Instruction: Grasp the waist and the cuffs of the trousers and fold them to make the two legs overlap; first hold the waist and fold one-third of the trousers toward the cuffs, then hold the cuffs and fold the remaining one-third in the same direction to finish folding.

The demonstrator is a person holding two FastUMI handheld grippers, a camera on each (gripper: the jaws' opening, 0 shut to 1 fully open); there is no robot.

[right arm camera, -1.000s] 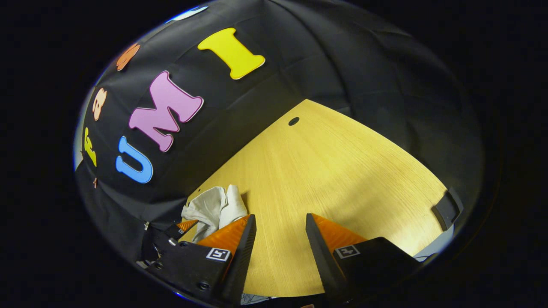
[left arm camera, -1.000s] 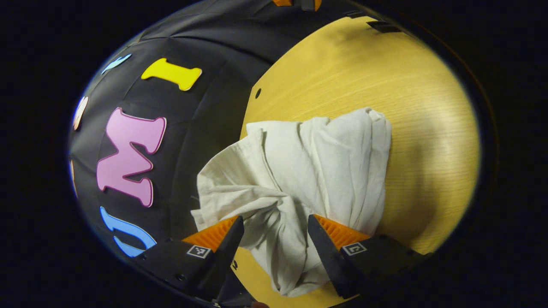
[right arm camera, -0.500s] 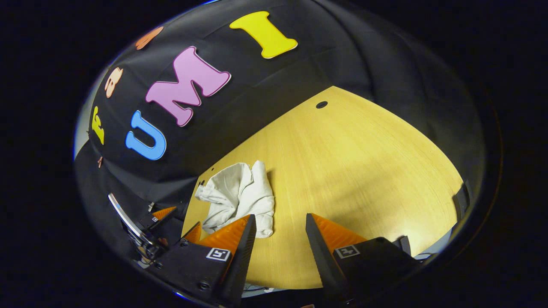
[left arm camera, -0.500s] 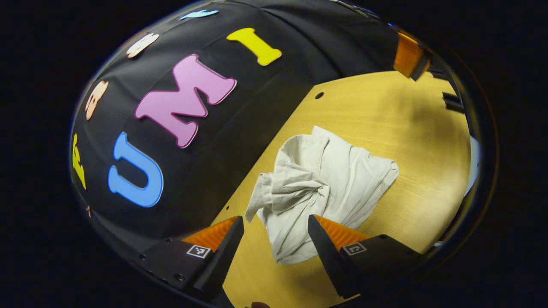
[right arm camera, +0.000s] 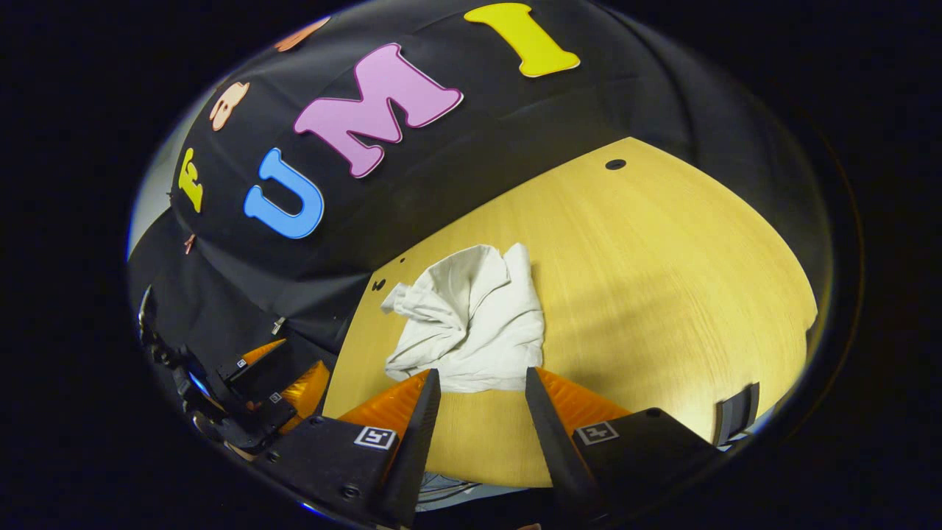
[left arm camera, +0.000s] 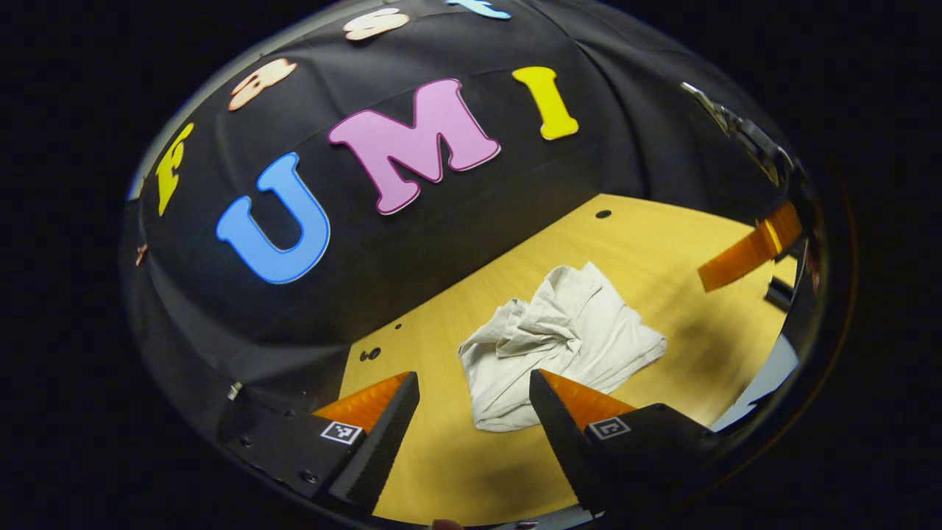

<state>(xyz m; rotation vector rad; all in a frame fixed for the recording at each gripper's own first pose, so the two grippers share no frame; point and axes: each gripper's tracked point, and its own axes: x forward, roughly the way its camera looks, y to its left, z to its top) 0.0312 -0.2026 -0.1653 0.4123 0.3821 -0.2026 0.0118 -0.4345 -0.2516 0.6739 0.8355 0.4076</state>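
The trousers point(left arm camera: 559, 342) are seen crumpled in a heap on the desk point(left arm camera: 662, 235), near its rear edge. The left hand-held gripper point(left arm camera: 475, 390) and right hand-held gripper point(right arm camera: 482, 386) are held above the desk, jaws parted, nothing gripped.

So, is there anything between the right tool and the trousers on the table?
No. In the right gripper view, the open right tool faces the crumpled trousers, and the short stretch between them is bare table.
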